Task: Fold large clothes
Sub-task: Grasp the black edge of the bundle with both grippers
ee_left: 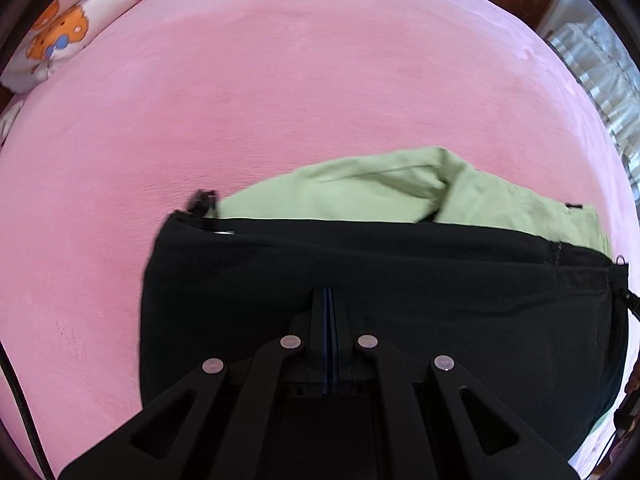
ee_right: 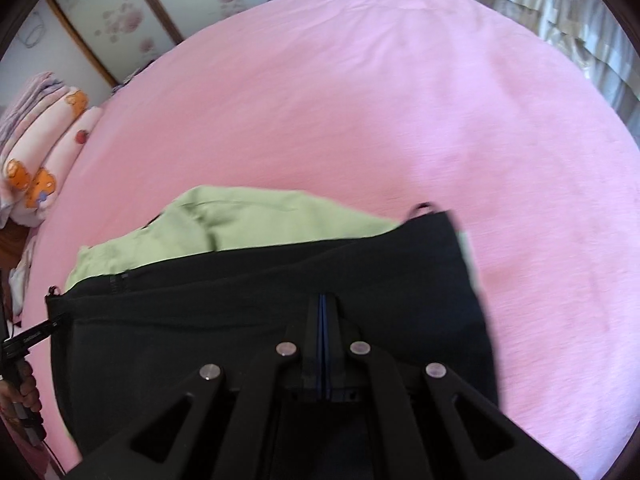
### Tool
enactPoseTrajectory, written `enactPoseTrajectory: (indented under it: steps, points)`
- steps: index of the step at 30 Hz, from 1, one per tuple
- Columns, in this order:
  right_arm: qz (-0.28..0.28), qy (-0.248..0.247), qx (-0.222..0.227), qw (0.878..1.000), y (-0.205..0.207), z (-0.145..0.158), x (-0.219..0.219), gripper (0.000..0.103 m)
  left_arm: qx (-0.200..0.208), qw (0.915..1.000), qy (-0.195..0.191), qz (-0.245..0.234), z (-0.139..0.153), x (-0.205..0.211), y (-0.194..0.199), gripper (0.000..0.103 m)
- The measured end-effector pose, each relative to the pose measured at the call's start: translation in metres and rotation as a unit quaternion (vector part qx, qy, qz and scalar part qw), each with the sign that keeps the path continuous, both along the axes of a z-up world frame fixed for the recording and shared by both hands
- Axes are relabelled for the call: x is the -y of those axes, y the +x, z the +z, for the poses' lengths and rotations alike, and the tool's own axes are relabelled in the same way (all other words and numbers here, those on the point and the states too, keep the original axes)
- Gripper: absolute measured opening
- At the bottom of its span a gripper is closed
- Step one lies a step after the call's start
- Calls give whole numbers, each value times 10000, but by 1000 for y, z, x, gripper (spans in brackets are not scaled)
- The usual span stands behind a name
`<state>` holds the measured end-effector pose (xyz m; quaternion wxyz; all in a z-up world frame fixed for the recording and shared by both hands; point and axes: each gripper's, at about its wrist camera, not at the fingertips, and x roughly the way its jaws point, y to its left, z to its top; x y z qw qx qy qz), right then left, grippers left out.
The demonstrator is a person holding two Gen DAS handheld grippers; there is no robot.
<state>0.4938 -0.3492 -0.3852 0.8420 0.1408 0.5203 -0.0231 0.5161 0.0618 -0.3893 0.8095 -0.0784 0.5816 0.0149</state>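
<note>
The left claw (ee_left: 329,292) and right claw (ee_right: 323,298) are both clamped on the black garment (ee_left: 360,272), held over the pink bed (ee_left: 280,100).

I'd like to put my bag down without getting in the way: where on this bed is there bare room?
The pink bedsheet lies bare beyond the black-and-green garment, up to the folded cartoon blanket at the far left and the curtains on the right. Crowded: the near edge, under the garment.
</note>
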Motion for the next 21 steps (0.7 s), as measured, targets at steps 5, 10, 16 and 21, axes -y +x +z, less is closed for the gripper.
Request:
enactPoseTrajectory:
  steps: [5, 10, 16, 21]
  points:
    - [-235, -273, -36, 9993, -1, 1, 23, 0, 55, 9999, 124, 93, -3, -18, 1, 2]
    - [-482, -252, -22, 9985, -3, 1, 37, 0, 103, 9996, 244, 130, -4, -32, 2, 2]
    - [-718, -346, -46, 9968, -12, -2, 47, 0, 120, 9994, 281, 177, -10, -55, 1, 2]
    - [-1012, -462, -105, 9937, -19, -2, 59, 0, 156, 9991, 271, 282, -12, -50, 6, 2]
